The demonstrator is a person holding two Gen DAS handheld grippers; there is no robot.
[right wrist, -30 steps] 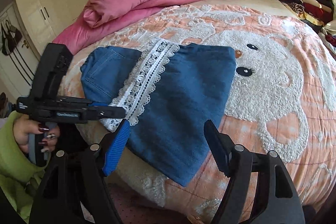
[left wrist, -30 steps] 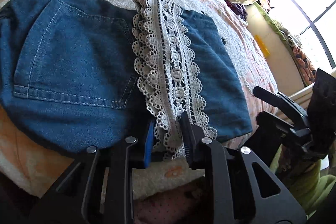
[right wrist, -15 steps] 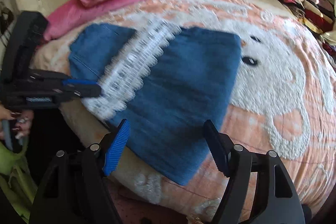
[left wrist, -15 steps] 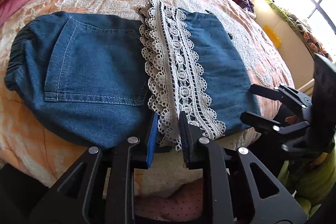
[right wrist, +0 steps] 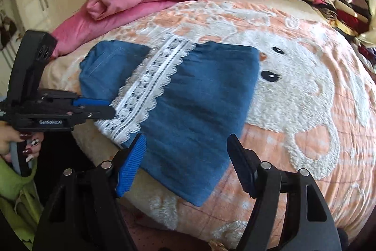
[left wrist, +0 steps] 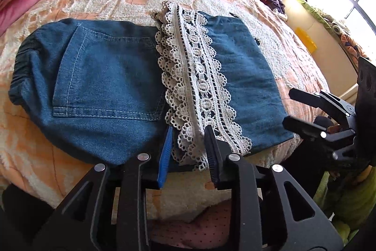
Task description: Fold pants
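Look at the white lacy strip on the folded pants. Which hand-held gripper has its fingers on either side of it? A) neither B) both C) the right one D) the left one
D: the left hand-held gripper straddles the lace trim at the near edge of the pants; the right hand-held gripper sits open over plain denim.

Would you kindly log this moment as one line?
left hand-held gripper: open, straddling white lace hem | right hand-held gripper: open | folded blue denim pants: on bed
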